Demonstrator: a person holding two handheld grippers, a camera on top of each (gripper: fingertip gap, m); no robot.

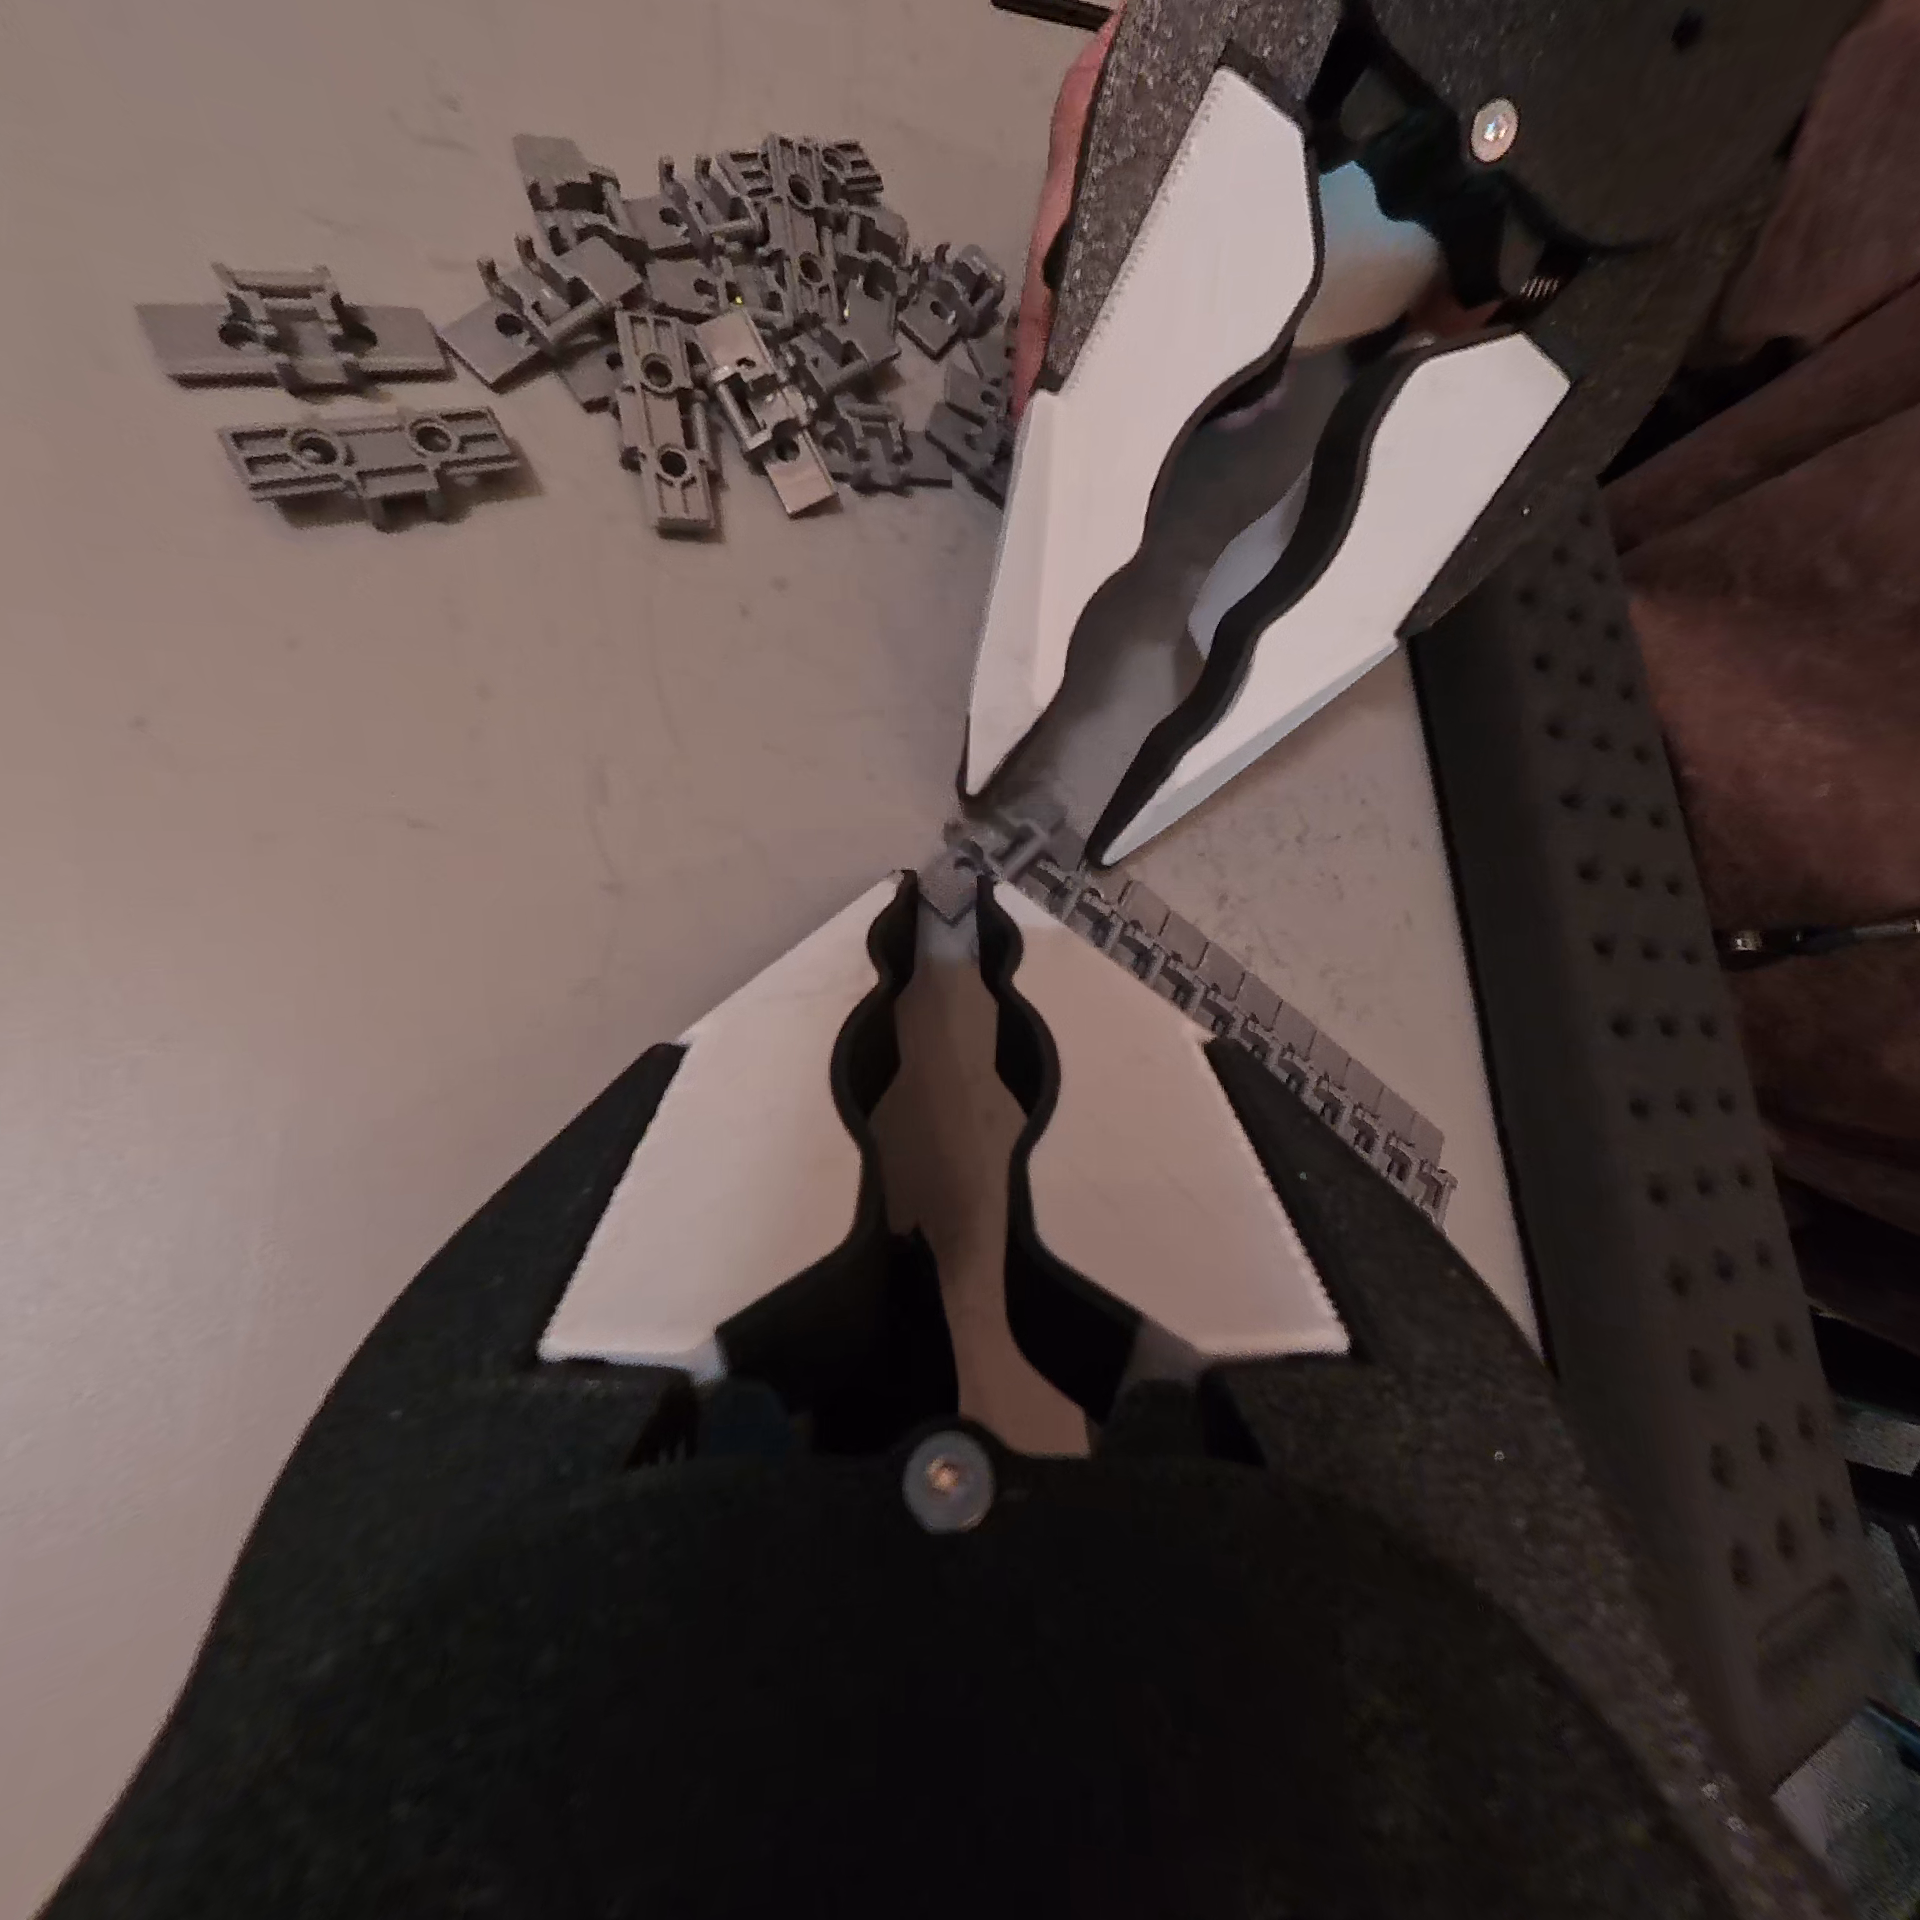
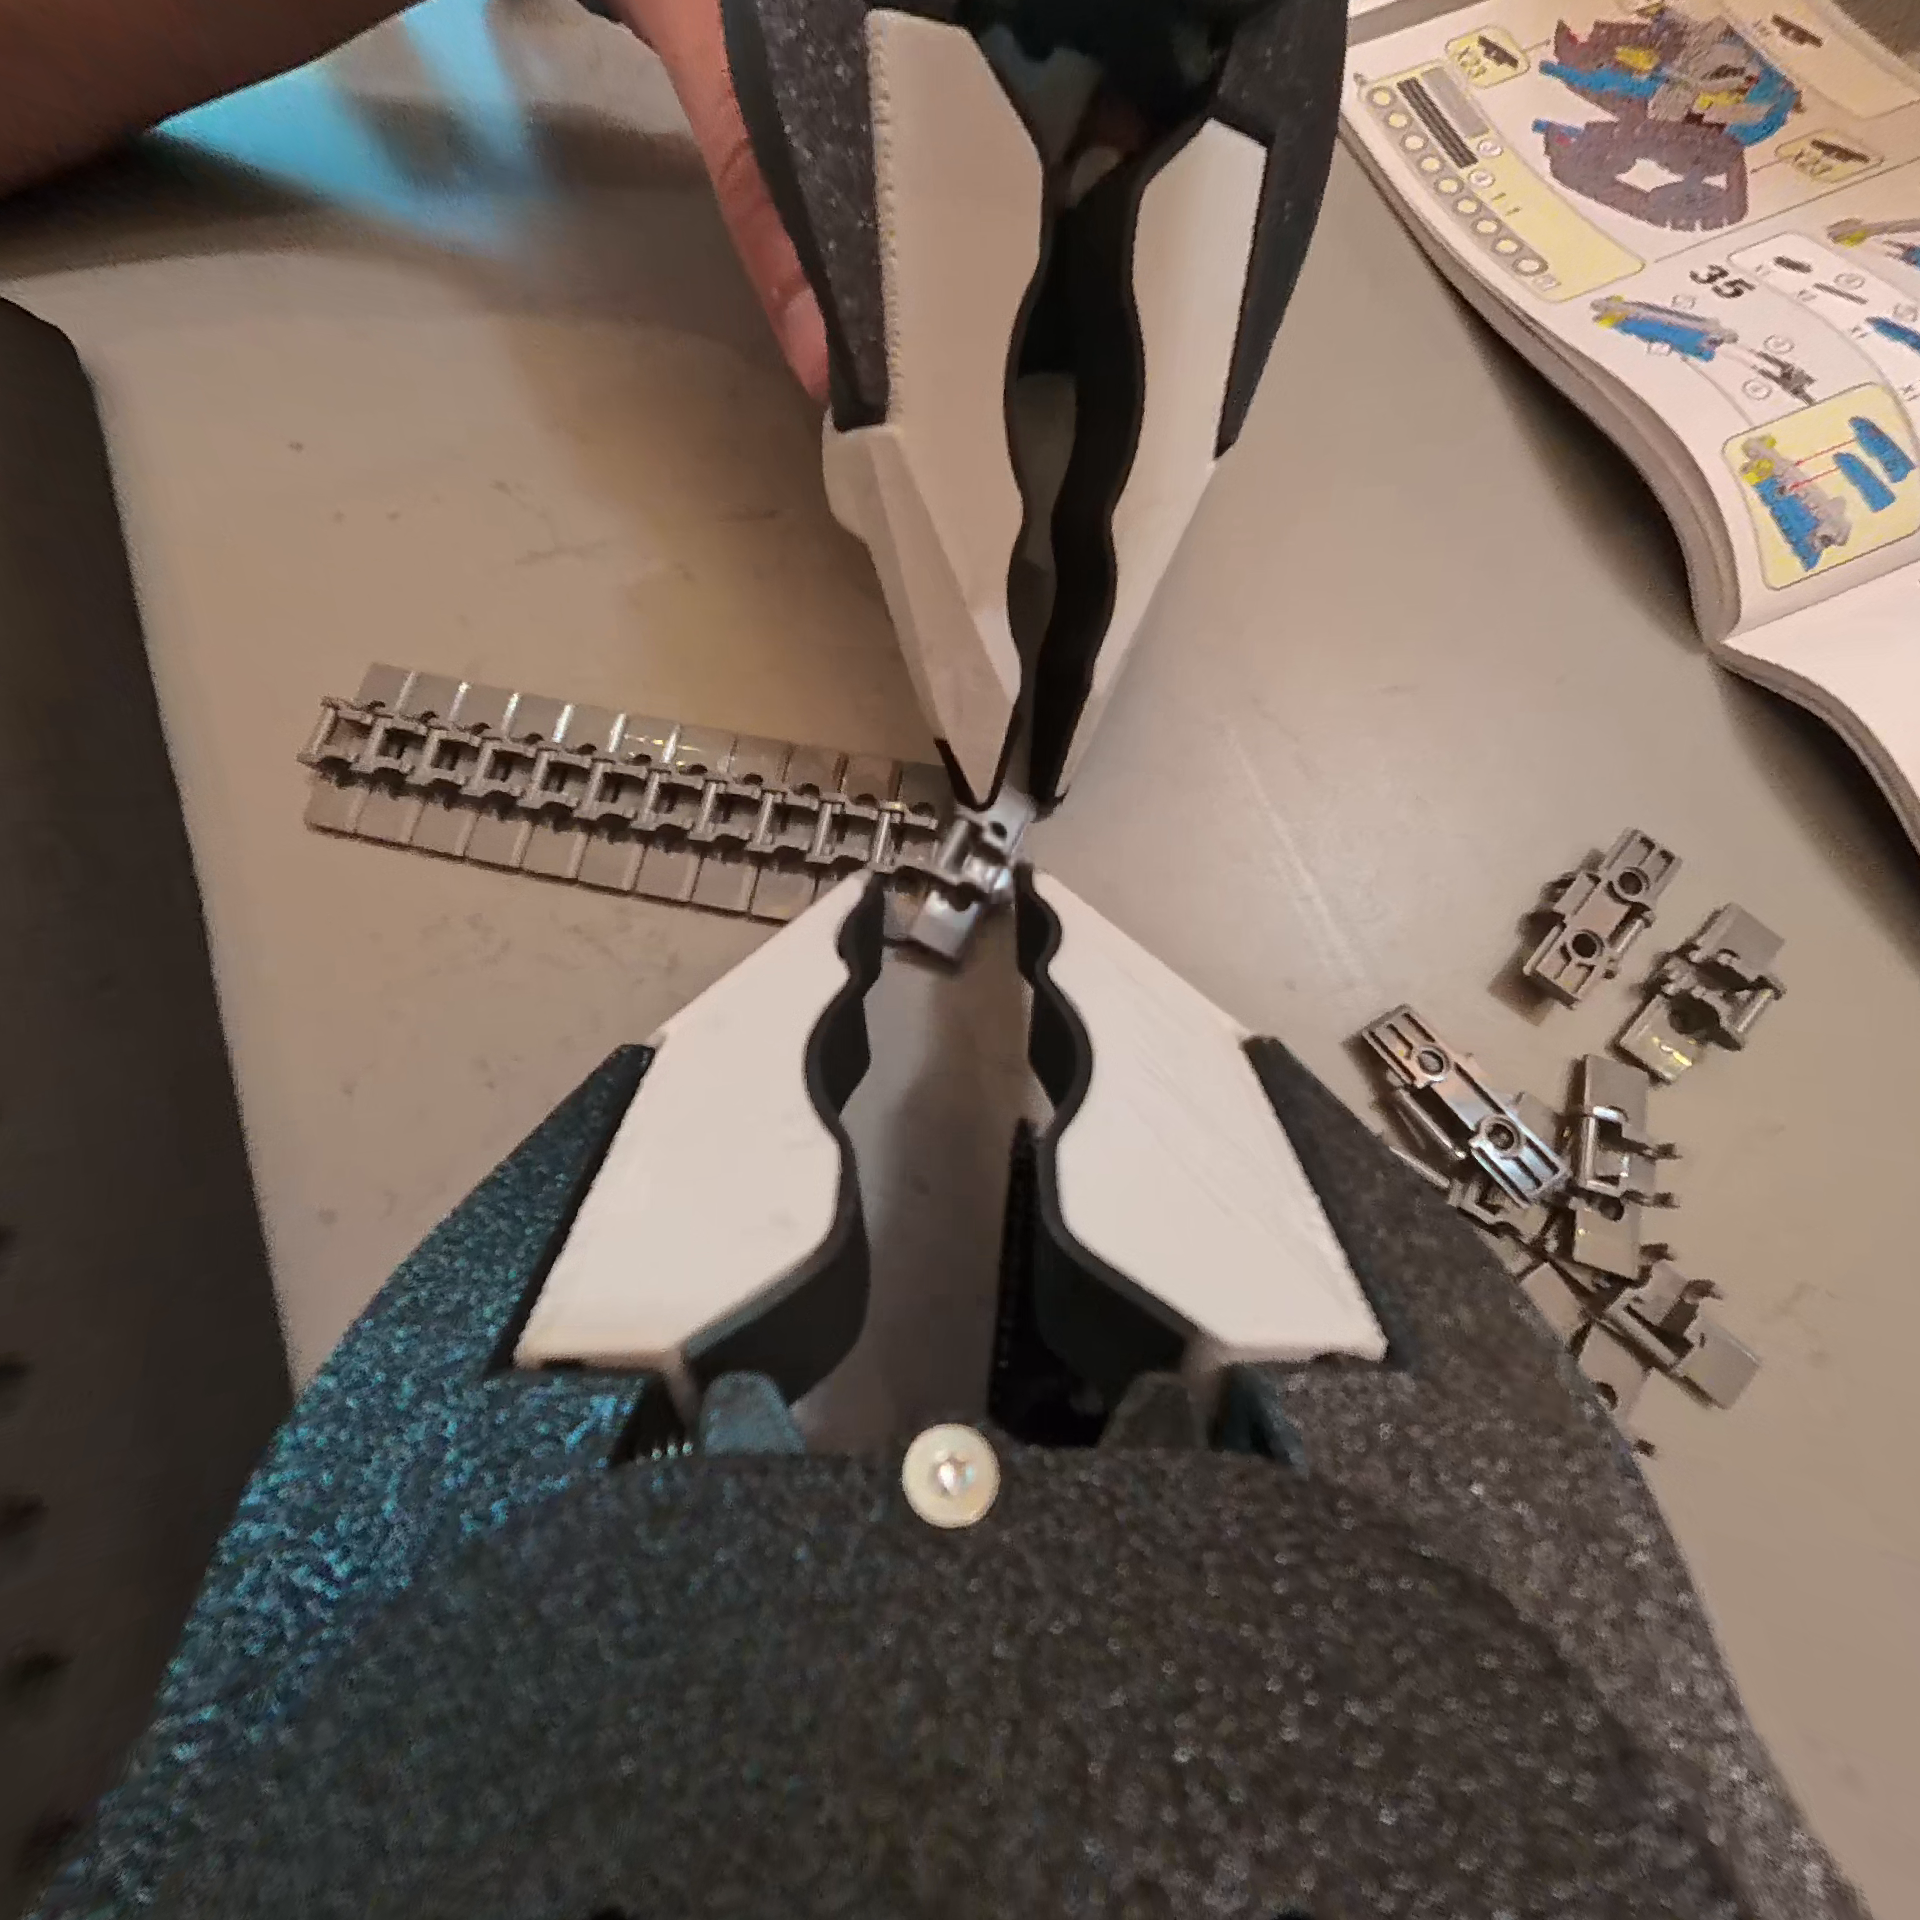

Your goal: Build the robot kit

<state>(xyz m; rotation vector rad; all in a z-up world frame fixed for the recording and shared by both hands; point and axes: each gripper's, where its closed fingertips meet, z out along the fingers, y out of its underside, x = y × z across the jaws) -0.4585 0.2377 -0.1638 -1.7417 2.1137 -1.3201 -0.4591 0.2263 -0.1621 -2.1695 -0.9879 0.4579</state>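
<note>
The left gripper (image 1: 948,894) is clenched on a single grey track link (image 1: 956,883), pinched at its very tips. Facing it, the right gripper (image 2: 951,894) has its tips closed around the end link (image 2: 961,868) of an assembled grey track chain (image 2: 582,800), where the loose link meets it. The chain lies flat on the beige table (image 2: 468,520), running away to the left in the right wrist view (to the near right in the left wrist view). A heap of loose grey links (image 1: 748,322) sits far left of the left gripper, two of them lying apart at its left edge. An open instruction booklet (image 2: 1662,312) lies at the far right, and a person's fingers (image 2: 769,239) hold the left gripper.
</note>
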